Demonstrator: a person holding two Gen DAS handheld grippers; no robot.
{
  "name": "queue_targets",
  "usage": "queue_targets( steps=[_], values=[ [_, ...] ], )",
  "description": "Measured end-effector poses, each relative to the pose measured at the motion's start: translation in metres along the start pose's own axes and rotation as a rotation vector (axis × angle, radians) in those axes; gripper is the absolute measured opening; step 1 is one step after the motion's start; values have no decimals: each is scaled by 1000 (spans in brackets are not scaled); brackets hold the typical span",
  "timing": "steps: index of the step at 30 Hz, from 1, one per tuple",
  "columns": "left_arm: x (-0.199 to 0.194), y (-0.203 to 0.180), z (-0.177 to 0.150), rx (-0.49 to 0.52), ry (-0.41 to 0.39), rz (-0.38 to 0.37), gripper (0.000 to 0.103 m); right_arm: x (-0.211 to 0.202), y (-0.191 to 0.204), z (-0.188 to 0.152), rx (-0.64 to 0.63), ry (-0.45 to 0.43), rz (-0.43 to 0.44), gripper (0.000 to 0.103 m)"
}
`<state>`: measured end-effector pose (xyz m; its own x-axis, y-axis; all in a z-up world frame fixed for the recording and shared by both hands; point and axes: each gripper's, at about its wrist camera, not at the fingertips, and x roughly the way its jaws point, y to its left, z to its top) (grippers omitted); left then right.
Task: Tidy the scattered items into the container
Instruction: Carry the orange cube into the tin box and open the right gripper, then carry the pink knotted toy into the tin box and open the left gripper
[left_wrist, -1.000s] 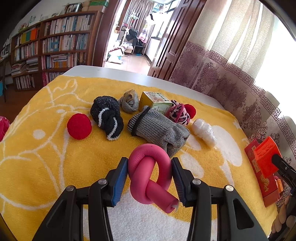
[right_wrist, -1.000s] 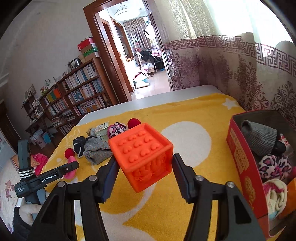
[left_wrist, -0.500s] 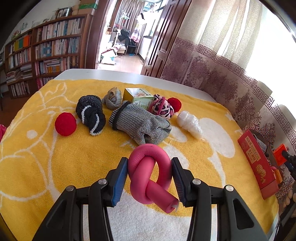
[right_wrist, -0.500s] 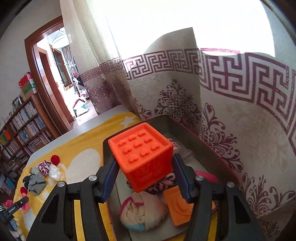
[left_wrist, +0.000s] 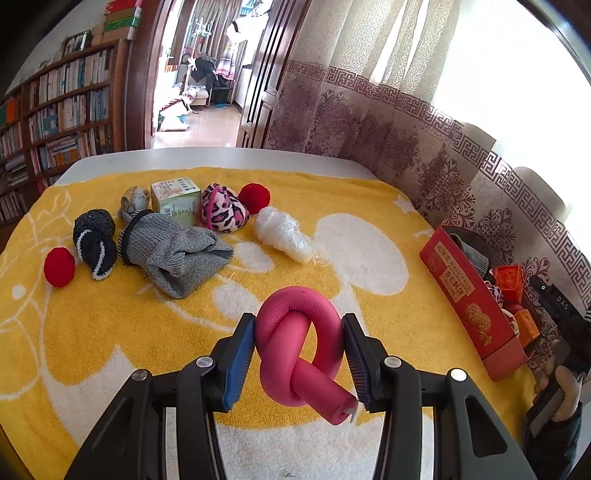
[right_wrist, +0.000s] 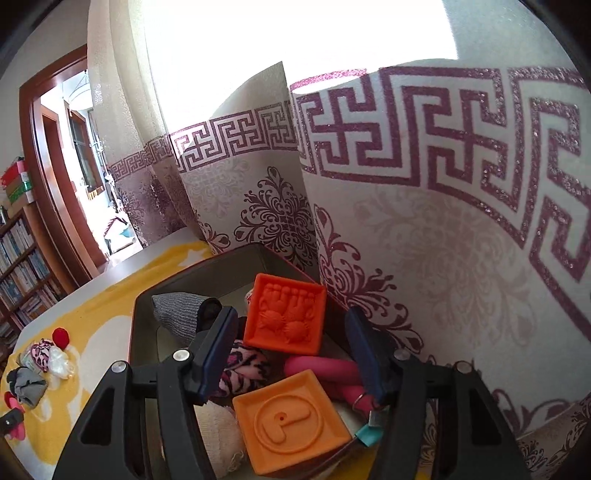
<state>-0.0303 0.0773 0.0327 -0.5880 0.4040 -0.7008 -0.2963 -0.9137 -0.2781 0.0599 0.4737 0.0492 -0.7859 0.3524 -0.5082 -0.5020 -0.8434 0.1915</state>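
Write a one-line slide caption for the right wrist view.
Right gripper, jaws just opened, hovers over the red box with the released orange cube resting among socks and blocks inside.

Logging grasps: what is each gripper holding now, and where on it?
Left gripper: knotted pink foam tube, squeezed across its loop. Right gripper: nothing; its fingers have just opened off the orange embossed cube.

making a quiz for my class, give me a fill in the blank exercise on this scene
1. The left gripper is shut on a knotted ____ foam tube.
2. The red-orange cube lies inside the ____, between the right gripper's open jaws, with neither pad touching it.
3. The lighter orange cube shows a raised letter ____ on top.
4. The number of red pompoms lying on the yellow towel is ____.

Missing words: pink; box; P; two
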Motion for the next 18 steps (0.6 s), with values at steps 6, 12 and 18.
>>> queue_targets(
  steps=[6,12,18],
  values=[
    [12,-54,16,76,15,-73,49,-22,10,-2,-26,-148,-30,74],
    [38,-123,30,173,39,-139,49,-28,7,-10,-7,-206,-66,79],
    [62,-186,46,232,60,-231,49,-35,-10,-7,77,-251,-71,79]
  ],
)
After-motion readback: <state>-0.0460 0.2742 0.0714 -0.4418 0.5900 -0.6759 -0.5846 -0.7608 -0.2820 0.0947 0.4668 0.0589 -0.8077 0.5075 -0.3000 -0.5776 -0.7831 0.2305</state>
